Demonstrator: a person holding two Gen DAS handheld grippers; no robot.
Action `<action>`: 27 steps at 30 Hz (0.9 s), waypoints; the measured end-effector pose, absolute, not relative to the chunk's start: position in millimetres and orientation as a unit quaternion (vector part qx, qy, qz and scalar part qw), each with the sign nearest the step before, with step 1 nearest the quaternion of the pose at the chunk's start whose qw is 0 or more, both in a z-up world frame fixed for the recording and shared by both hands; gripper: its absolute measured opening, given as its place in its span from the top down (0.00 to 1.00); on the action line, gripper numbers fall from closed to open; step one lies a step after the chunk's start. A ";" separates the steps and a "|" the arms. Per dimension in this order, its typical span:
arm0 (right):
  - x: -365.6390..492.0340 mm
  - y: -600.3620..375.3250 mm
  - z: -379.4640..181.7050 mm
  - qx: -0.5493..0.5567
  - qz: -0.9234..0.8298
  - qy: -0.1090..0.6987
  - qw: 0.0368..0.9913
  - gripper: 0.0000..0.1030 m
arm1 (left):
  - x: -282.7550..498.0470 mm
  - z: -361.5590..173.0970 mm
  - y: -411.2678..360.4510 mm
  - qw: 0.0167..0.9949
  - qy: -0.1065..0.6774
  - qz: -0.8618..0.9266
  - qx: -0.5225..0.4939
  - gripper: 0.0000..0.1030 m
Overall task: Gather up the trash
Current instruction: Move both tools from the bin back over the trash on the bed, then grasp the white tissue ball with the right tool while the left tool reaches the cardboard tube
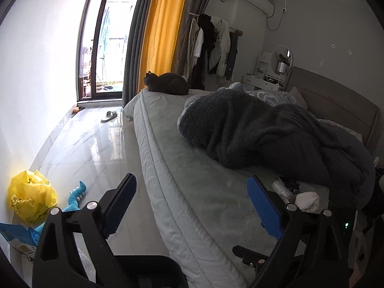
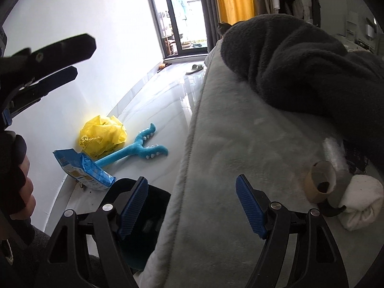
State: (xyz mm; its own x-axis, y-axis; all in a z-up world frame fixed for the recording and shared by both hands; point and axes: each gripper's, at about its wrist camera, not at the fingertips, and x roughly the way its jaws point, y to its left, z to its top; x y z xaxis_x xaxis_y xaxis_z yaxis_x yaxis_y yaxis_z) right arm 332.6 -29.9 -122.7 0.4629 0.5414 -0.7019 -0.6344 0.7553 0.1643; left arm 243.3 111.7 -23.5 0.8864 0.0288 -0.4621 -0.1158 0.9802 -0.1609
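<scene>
My left gripper (image 1: 192,204) and right gripper (image 2: 192,206) both hang released; I judge approach step; next, paper cup (image 2: 319,182) on bed (image 2: 228,144), three o'clock.

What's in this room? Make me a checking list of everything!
Surface: grey bed, shiny tiled floor.
Job's things: yellow plastic bag and blue packet on the floor by the wall; cardboard tube on the bed.
Clutter: blue plush toy, white sock, dark blanket, slipper.
Grippers: left tool open, empty; right tool open, empty.
Cables: one below the air conditioner.
Surroundings: cat on the bed, yellow curtain, hanging clothes.
</scene>
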 end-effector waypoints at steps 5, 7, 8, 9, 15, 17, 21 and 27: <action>340.8 -61.7 -117.8 -0.043 0.317 0.383 0.866 0.25 | 258.0 -26.8 90.8 0.966 0.243 0.020 -0.081 0.08; 343.4 -73.7 -114.0 -0.050 0.300 0.372 0.877 0.25 | 265.1 -27.8 82.3 0.967 0.245 0.015 -0.072 0.08; 345.5 -81.0 -111.0 -0.052 0.293 0.367 0.881 0.25 | 267.5 -28.7 79.8 0.967 0.246 0.014 -0.070 0.08; 347.7 -88.5 -109.2 -0.051 0.285 0.363 0.886 0.25 | 271.3 -29.6 76.2 0.966 0.249 0.011 -0.067 0.08; 357.6 -123.2 -108.8 -0.020 0.263 0.361 0.895 0.25 | 283.6 -31.0 58.2 0.966 0.254 -0.009 -0.037 0.07; 358.6 -132.5 -109.4 -0.023 0.254 0.354 0.900 0.25 | 286.9 -32.9 52.0 0.967 0.255 -0.016 -0.026 0.07; 359.7 -152.5 -106.0 -0.009 0.245 0.336 0.909 0.25 | 295.9 -39.4 40.8 0.964 0.262 -0.032 -0.036 0.07; 367.8 -186.9 -100.1 0.026 0.217 0.332 0.918 0.25 | 306.6 -52.6 18.3 0.961 0.269 -0.055 -0.017 0.07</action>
State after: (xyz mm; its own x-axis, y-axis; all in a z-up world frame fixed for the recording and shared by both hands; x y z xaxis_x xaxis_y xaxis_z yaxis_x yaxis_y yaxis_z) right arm 367.8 -186.9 -100.1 0.6855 0.4152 -0.5981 -0.3809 0.9046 0.1914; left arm 306.6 18.3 -52.6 0.8492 -0.1152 -0.5153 0.0970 0.9933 -0.0623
